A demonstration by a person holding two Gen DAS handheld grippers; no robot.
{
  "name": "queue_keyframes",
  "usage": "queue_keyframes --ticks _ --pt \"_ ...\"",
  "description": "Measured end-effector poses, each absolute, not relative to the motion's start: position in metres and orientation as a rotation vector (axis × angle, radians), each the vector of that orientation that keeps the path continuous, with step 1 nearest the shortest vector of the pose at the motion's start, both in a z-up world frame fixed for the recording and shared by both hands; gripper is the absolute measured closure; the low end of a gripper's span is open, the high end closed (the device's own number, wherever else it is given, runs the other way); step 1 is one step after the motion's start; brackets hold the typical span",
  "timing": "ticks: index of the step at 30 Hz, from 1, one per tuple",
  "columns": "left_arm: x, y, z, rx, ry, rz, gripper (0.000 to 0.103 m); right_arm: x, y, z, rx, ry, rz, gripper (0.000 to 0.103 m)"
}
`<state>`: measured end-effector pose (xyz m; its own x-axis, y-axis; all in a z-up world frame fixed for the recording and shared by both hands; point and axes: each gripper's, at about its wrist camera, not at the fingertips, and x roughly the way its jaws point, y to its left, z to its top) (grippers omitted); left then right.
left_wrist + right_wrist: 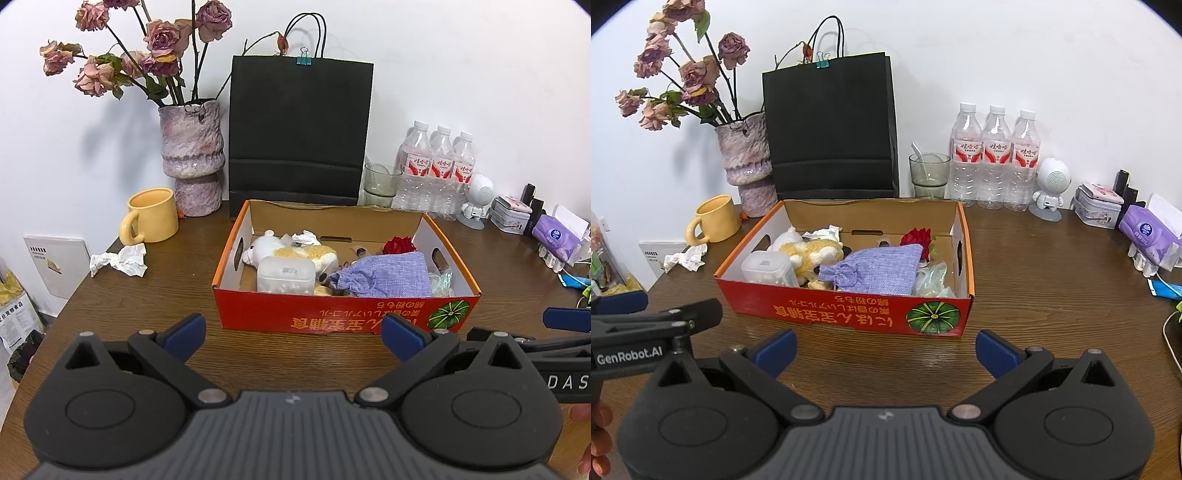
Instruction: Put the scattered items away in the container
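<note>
We see the red cardboard box (347, 314) holding a purple woven pouch (875, 271); crumpled white paper (118, 260) lies on the brown wooden table (166, 295); left gripper (293, 338) and right gripper (886, 350) are both released.

White wall (461, 74): plain, evenly lit, soft shadows cast behind the objects standing against it. Wooden table (1052, 277): dark brown grain, pushed against the wall. Along the wall on the table: textured mauve vase (192, 155) of dried roses (162, 37), black paper bag (299, 129) with a teal binder clip (303, 59), grey glass (929, 173), three water bottles (995, 155), small white robot figure (1051, 184), tin (1097, 208), purple tissue pack (1143, 230). Yellow mug (151, 216) stands left of the vase.
</note>
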<state>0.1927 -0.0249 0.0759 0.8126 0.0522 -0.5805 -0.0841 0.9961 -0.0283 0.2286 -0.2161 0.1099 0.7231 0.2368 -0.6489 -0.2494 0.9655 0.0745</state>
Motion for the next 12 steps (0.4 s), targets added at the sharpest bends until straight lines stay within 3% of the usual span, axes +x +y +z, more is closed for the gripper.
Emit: queue_keyframes --ticks 12 --pt "0.1898 -0.0267 0.0764 -0.049 0.606 0.081 0.0 0.227 -0.2189 0.1104 -0.013 0.712 0.267 0.0"
